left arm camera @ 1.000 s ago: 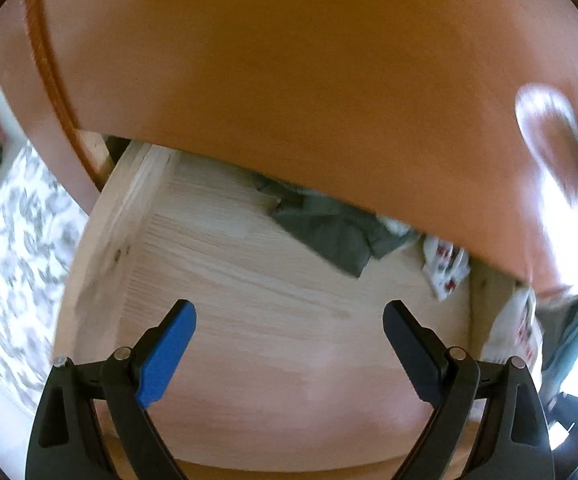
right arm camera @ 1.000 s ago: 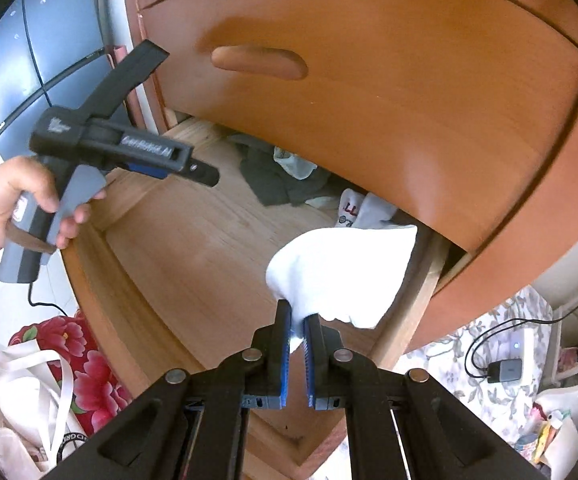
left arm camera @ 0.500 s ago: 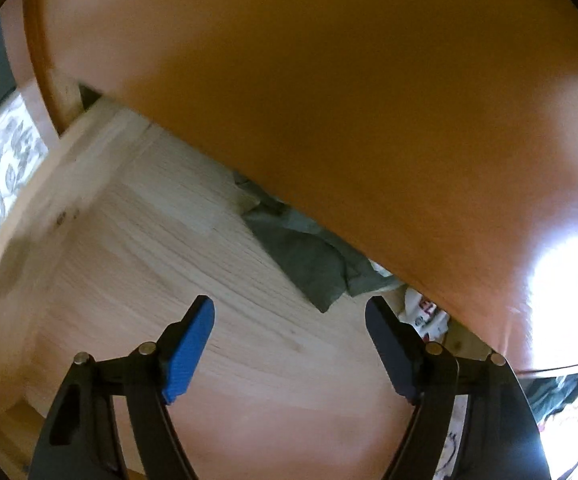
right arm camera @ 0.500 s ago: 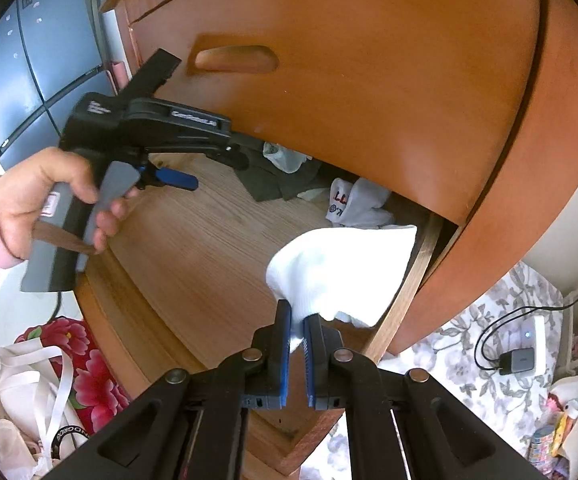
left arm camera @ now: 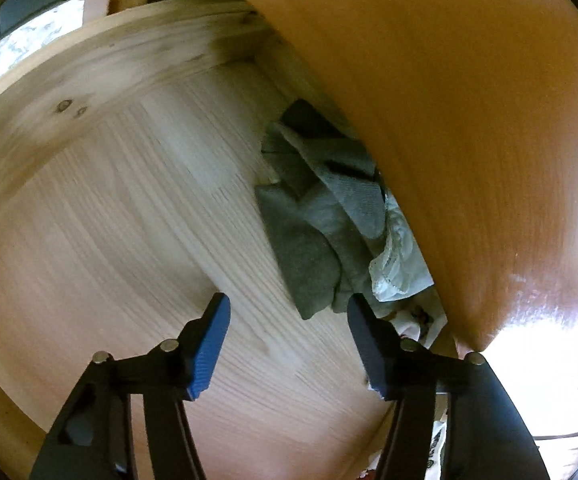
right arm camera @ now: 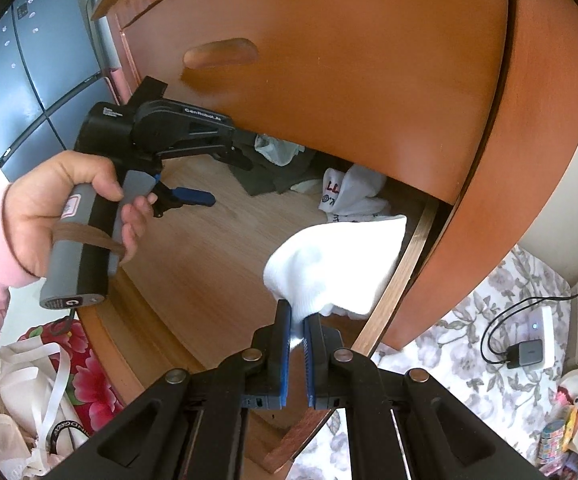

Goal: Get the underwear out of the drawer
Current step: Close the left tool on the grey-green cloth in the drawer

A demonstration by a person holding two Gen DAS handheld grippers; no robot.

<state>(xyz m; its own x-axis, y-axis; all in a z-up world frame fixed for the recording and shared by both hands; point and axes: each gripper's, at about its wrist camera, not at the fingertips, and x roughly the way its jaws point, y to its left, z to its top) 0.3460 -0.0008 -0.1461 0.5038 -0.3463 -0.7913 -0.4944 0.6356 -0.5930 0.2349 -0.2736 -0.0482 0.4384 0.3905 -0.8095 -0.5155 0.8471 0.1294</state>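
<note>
Your left gripper [left arm camera: 287, 314]: jaws just narrowing, parted, empty, above grey garment [left arm camera: 309, 240] in drawer [left arm camera: 89, 80].
Your right gripper [right arm camera: 297, 330]: clamped on white underwear [right arm camera: 341, 264].

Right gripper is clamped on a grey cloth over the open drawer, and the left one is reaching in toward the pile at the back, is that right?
The colour is wrong. The right gripper is clamped on a white cloth, not a grey one, as the right wrist view shows. The rest holds: it hangs over the open drawer, and the left gripper, jaws just closing with nothing between them, reaches toward the pile at the back.
</note>
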